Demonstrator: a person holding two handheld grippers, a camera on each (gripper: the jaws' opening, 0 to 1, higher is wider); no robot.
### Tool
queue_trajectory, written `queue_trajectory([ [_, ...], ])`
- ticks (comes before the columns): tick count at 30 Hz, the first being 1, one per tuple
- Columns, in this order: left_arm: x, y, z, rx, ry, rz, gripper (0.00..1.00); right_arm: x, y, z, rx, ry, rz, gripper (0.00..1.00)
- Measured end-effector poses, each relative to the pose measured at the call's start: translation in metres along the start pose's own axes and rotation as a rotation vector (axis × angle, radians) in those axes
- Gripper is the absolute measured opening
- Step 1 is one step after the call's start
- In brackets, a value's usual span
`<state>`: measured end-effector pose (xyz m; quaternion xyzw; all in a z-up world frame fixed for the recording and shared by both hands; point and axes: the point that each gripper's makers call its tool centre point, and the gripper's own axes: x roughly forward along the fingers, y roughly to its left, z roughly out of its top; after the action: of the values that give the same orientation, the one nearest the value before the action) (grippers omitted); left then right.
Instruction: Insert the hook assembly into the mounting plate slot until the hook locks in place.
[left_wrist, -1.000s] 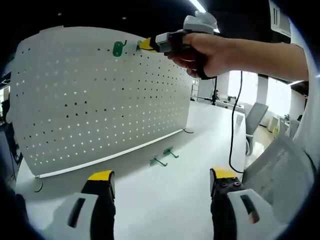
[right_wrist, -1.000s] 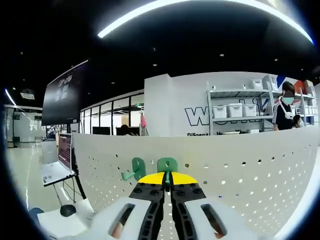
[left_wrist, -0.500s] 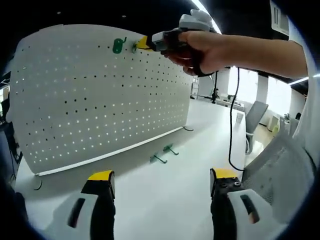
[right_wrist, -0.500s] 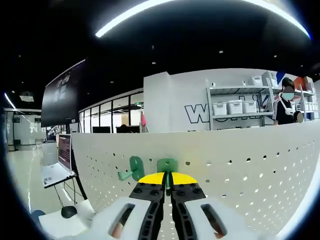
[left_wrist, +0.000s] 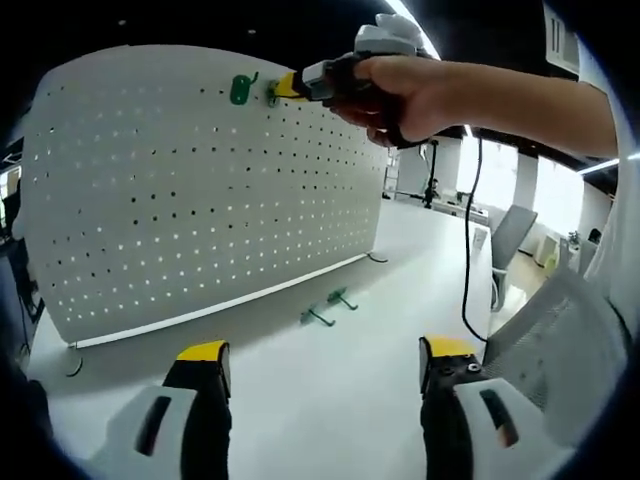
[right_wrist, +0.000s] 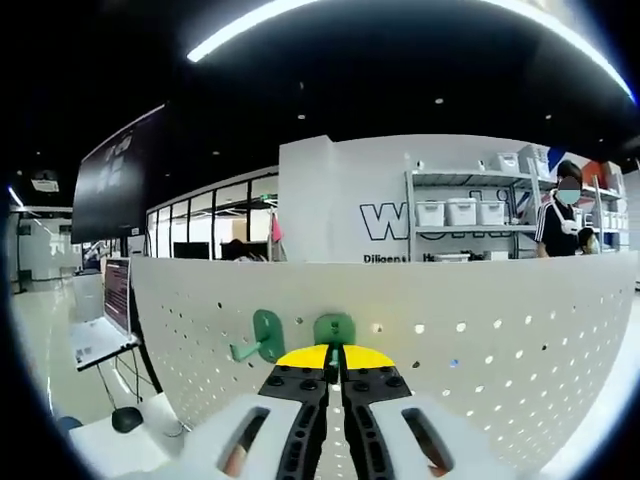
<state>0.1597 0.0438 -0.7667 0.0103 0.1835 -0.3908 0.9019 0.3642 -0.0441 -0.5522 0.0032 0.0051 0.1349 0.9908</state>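
A white pegboard (left_wrist: 200, 190) stands upright on the table. One green hook (left_wrist: 239, 90) hangs in its top row. Right beside it my right gripper (left_wrist: 285, 87), held by a hand, presses a second green hook (right_wrist: 334, 329) flat against the board (right_wrist: 480, 350). In the right gripper view my right gripper (right_wrist: 335, 356) is shut on that hook's stem, with the hung hook (right_wrist: 262, 335) just to its left. My left gripper (left_wrist: 325, 360) is open low over the table, with nothing between its jaws. Two more green hooks (left_wrist: 328, 308) lie on the table below the board.
A black cable (left_wrist: 467, 250) hangs from the right gripper down to the table. An office chair (left_wrist: 510, 240) stands past the table's far right edge. Behind the board are shelves with white bins (right_wrist: 460, 212), a person (right_wrist: 560, 222) and a laptop on a stand (right_wrist: 105, 320).
The right gripper and its hook have shifted slightly up and left along the board's top row, closer to the hung hook. The left gripper has stayed put.
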Motion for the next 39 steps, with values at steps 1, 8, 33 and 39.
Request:
queue_trajectory([
  [1, -0.0001, 0.0, 0.0, -0.001, 0.0, 0.0, 0.79, 0.0001, 0.0, -0.0003, 0.0, 0.007, -0.02, 0.01],
  [8, 0.0, -0.0028, -0.0002, 0.001, 0.0, -0.009, 0.79, 0.0034, -0.0007, -0.0009, 0.007, 0.031, -0.089, 0.01],
  [33, 0.0001, -0.0022, 0.0029, 0.004, -0.012, -0.009, 0.78, 0.0049, -0.0019, -0.0059, 0.088, 0.046, -0.151, 0.03],
  [39, -0.0003, -0.0012, 0.002, 0.002, -0.008, -0.005, 0.78, 0.0022, -0.0007, -0.0064, 0.089, 0.042, -0.127, 0.04],
])
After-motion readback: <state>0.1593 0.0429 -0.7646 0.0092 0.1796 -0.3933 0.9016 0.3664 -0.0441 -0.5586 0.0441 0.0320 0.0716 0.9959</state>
